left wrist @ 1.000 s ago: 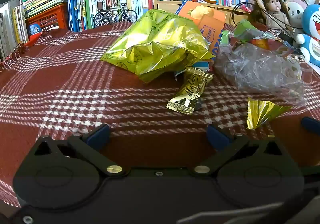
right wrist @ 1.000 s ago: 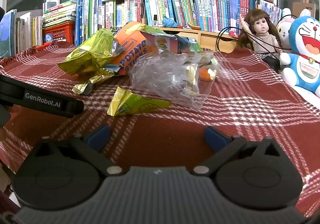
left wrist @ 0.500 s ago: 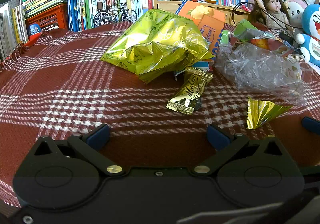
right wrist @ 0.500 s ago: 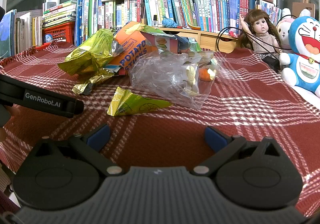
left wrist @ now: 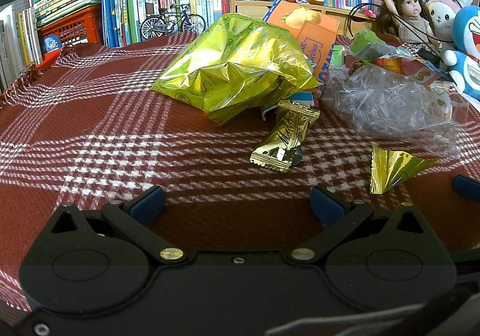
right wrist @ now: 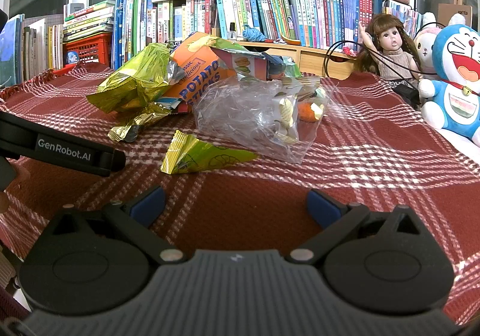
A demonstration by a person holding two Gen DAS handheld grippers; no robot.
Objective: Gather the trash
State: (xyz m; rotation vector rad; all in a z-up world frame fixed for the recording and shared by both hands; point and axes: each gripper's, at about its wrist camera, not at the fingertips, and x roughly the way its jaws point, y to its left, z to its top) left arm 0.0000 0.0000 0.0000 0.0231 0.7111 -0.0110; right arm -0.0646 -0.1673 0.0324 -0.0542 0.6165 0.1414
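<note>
1. Trash lies heaped mid-table on a red-and-white plaid woven tablecloth [left wrist: 105, 131]: a crumpled shiny yellow-green foil snack bag [left wrist: 237, 65] printed with lemon outlines, leaning against an orange cardboard potato-sticks box [right wrist: 199, 77] behind it.
2. A gold foil chocolate-bar wrapper with crimped ends [left wrist: 285, 134] rests just in front of the foil bag, one end tucked under it.
3. A crinkled clear plastic bag [right wrist: 252, 119] sits to the right of the box, with small gold-wrapped sweets and something orange visible inside.
4. A torn triangular scrap of gold-green foil [right wrist: 201, 154] lies flat on the cloth, just in front of the clear bag and nearest both tools.
5. The left gripper [left wrist: 237, 205], black with blue pads, hovers low over the cloth with its jaws spread wide and nothing between them; its side arm shows at the left edge of the right wrist view.
6. The right gripper [right wrist: 235, 204] is likewise spread wide and empty, short of the foil scrap.
7. Behind the heap stand a row of upright books [right wrist: 270, 14], a brown-haired doll [right wrist: 390, 47] and a blue cat plush toy [right wrist: 456, 80].
</note>
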